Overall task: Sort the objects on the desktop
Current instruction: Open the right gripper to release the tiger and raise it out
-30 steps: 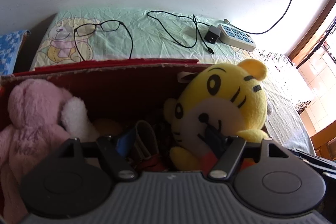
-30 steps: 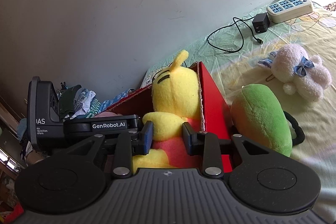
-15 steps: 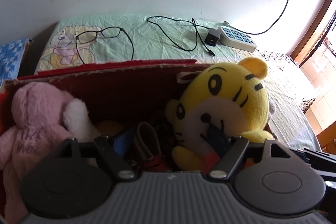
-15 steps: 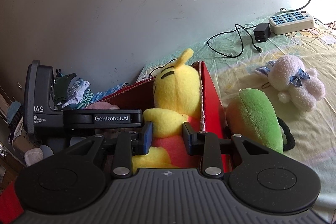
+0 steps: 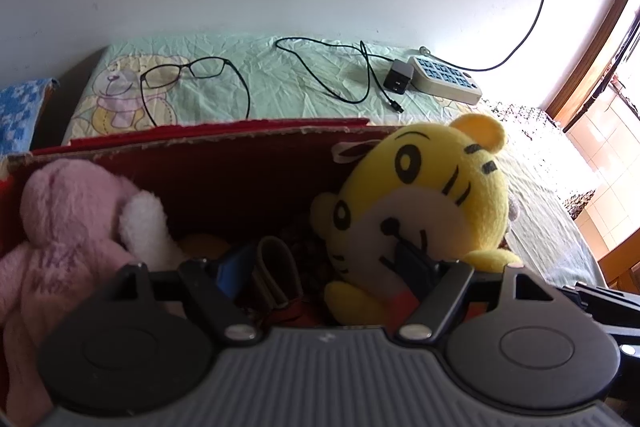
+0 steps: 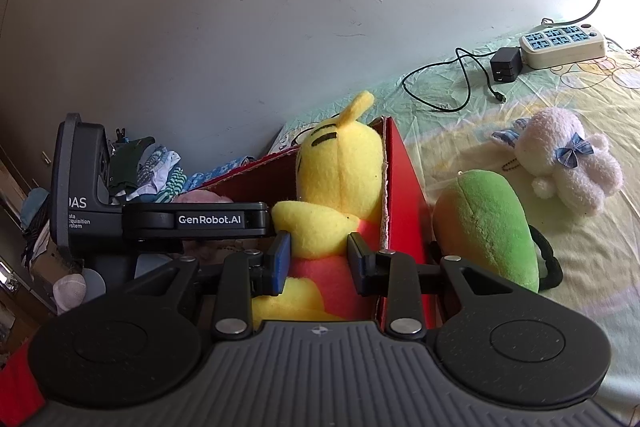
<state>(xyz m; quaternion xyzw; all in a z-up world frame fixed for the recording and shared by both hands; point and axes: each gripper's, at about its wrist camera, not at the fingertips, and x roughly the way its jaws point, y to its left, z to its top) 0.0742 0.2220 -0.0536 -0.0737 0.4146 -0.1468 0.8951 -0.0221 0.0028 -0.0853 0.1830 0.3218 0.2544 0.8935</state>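
So we've got the tiger (image 5: pixel 424 211) sitting inside the red box (image 5: pixel 224 163), tucked into its right end, head poking above the rim. Our right gripper (image 6: pixel 318 259) sits at the box's near end with its fingers part-way apart on either side of the tiger's red-and-yellow body; they look close to the plush, but we can't tell if they're actually squeezing it. Our left gripper (image 5: pixel 320 263) hangs over the box with its fingers spread wide, the right one up against the tiger's white muzzle, holding nothing. A pink plush (image 5: pixel 68 227) fills the box's left end. Outside the box, a green plush (image 6: pixel 486 227) lies just beside its right wall, and a white plush (image 6: pixel 568 163) sits further out. Behind the box there are glasses (image 5: pixel 188 75) and a power strip (image 5: pixel 446 79).
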